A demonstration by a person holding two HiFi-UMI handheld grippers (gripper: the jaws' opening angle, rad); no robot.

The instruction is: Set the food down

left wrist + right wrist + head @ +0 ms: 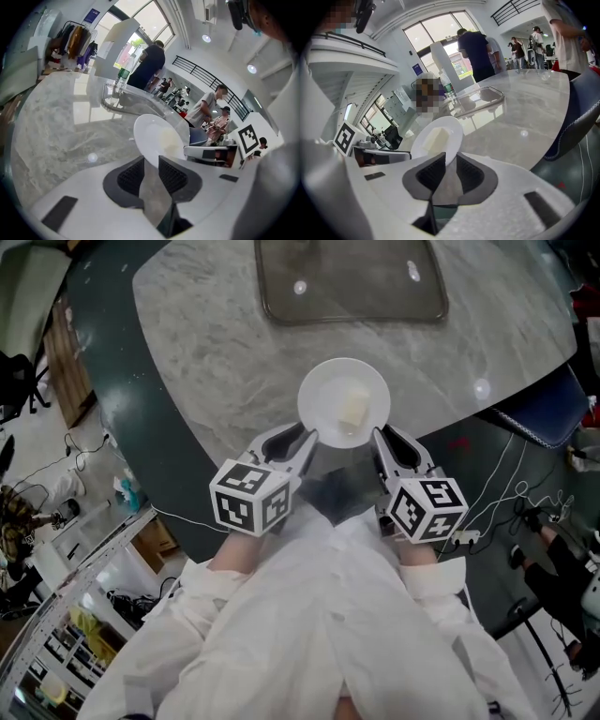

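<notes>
The left gripper [305,439] was clamped on the rim of a white plate [323,390], with the rim pinched between its two dark ribbed pads, as confirmed in the left gripper view [151,161]. The right gripper [380,439] was likewise clamped on the same plate, its pads closed over the rim in the right gripper view [451,159].

In the head view, the left gripper held the plate's lower-left edge and the right gripper its lower-right edge. The marker cubes and the person's white sleeves [319,634] sat on the near side of the plate.

The food [353,411], a pale yellowish block, lay on the plate towards the right gripper's side of centre. It was visible in both gripper views [169,140] [436,139].

The plate [150,136] [450,129] was over the near edge of a grey marbled surface [216,352]. Whether its underside touched that surface could not be determined. A shallow rectangular tray [347,287] lay on the surface beyond the plate, well apart from it.
</notes>
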